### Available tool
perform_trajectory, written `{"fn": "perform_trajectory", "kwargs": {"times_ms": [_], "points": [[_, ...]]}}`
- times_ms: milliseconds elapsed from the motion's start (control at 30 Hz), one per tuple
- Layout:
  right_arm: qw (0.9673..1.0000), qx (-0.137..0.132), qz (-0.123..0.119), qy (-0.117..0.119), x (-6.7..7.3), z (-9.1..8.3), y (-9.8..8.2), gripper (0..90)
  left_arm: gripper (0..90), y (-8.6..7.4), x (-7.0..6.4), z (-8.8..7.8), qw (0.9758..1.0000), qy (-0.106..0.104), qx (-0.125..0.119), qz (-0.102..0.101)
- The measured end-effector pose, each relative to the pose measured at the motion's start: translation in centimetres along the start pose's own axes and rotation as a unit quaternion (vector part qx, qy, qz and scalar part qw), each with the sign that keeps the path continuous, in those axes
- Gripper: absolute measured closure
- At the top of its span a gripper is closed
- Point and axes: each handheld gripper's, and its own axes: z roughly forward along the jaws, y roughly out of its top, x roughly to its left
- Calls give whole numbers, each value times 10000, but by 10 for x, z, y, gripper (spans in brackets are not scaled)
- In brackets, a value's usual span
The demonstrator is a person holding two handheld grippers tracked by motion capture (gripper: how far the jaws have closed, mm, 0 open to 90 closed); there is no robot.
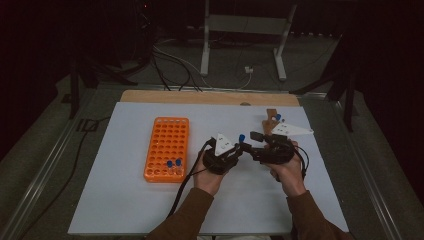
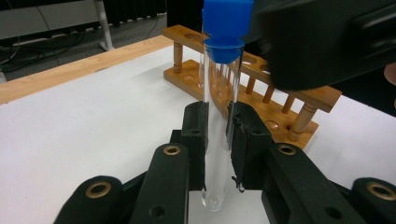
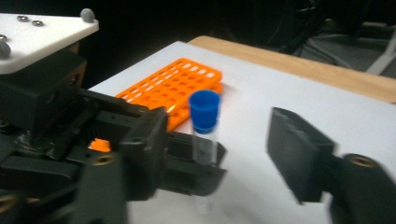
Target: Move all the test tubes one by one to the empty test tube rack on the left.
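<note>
A clear test tube [image 2: 219, 121] with a blue cap [image 1: 241, 137] stands upright between the pads of my left gripper [image 2: 218, 128], which is shut on its lower half. In the right gripper view the same tube [image 3: 204, 126] rises between the two jaws of my right gripper [image 3: 219, 154], which stand wide apart with neither pad touching it. Both grippers meet over the middle of the white mat, left gripper [image 1: 231, 150] on the left and right gripper [image 1: 254, 142] facing it. One black jaw of the right gripper [image 2: 322, 42] sits close beside the cap.
An orange tube rack [image 1: 167, 148] lies left of the hands with two blue-capped tubes [image 1: 174, 164] near its front edge. A wooden rack [image 1: 271, 121] stands behind the right hand, holding one capped tube [image 1: 278, 118]. The white mat [image 1: 125, 200] ends at a wooden table edge [image 1: 200, 96].
</note>
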Motion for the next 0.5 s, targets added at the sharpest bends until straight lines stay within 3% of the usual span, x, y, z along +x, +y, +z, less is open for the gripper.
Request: {"fn": "perform_trajectory", "kwargs": {"times_ms": [133,267,500], "points": [[9997,-111,-40,-197,-4,-7,3,153,781,1,3,-4,10000,9,-42,-68],[9993,-153,-47,-349,-9,-12,4,72,781,4,7,-9,9998,-41,-140,-114],[9990,-129,-78,-423,-19,-16,0,7,781,8,16,-22,9992,-49,-280,-279]]}}
